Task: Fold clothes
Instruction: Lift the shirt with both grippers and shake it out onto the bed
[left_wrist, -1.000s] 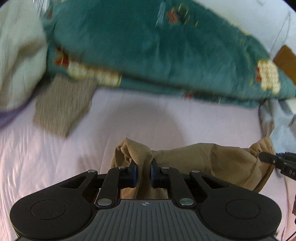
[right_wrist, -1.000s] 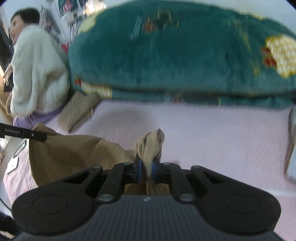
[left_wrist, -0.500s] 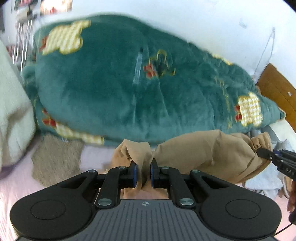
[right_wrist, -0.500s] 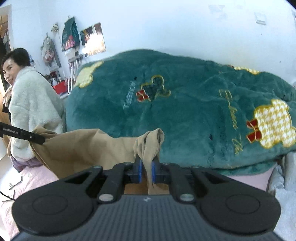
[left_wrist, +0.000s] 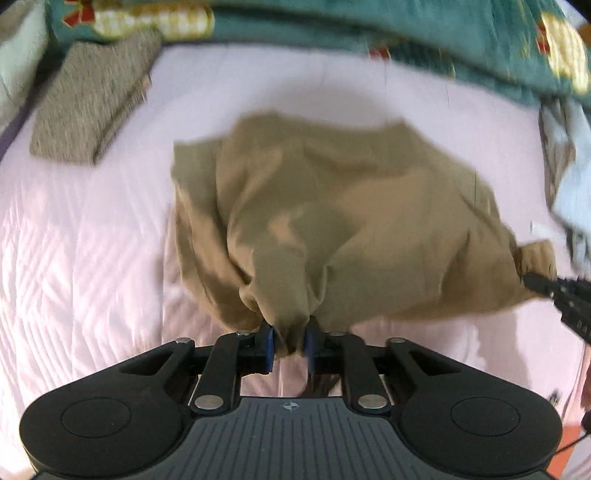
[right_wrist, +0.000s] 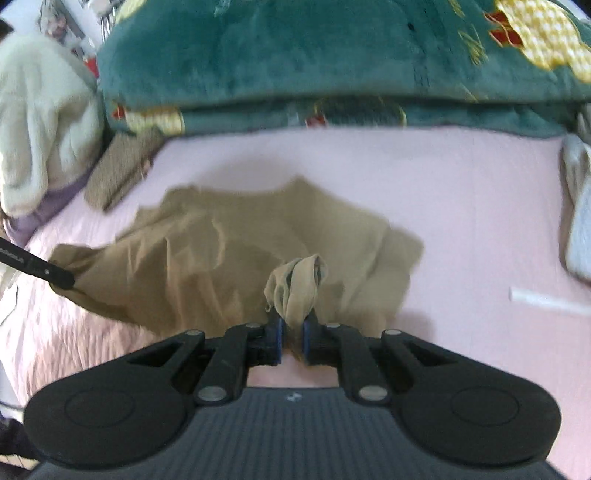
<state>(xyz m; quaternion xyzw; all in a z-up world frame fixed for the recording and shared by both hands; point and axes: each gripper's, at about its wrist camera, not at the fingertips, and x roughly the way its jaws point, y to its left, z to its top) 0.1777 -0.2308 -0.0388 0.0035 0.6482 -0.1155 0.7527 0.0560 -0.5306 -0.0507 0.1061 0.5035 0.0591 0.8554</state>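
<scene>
A tan garment (left_wrist: 351, 206) lies billowed out on the pink bed sheet (left_wrist: 92, 240). My left gripper (left_wrist: 289, 343) points steeply down with a bunched edge of the cloth between its blue pads, and its jaws are opening. My right gripper (right_wrist: 292, 338) has the other bunched corner of the tan garment (right_wrist: 221, 258) between its pads, and its jaws are opening slightly. In the left wrist view the right gripper's fingertips (left_wrist: 535, 284) reach the gathered hem at the right. In the right wrist view the left gripper's fingers (right_wrist: 44, 271) show at the left edge.
A teal plush blanket (right_wrist: 295, 55) is piled along the far side of the bed. A folded brown knit (left_wrist: 92, 92) lies at the far left. A person in a white fleece (right_wrist: 44, 122) sits at the left. Grey-blue clothes (left_wrist: 569, 177) lie at the right, a white strip (right_wrist: 546, 299) nearby.
Both grippers lifted the tan garment in front of the blanket, then brought it down. It now spreads over the sheet, and both views tilt downward.
</scene>
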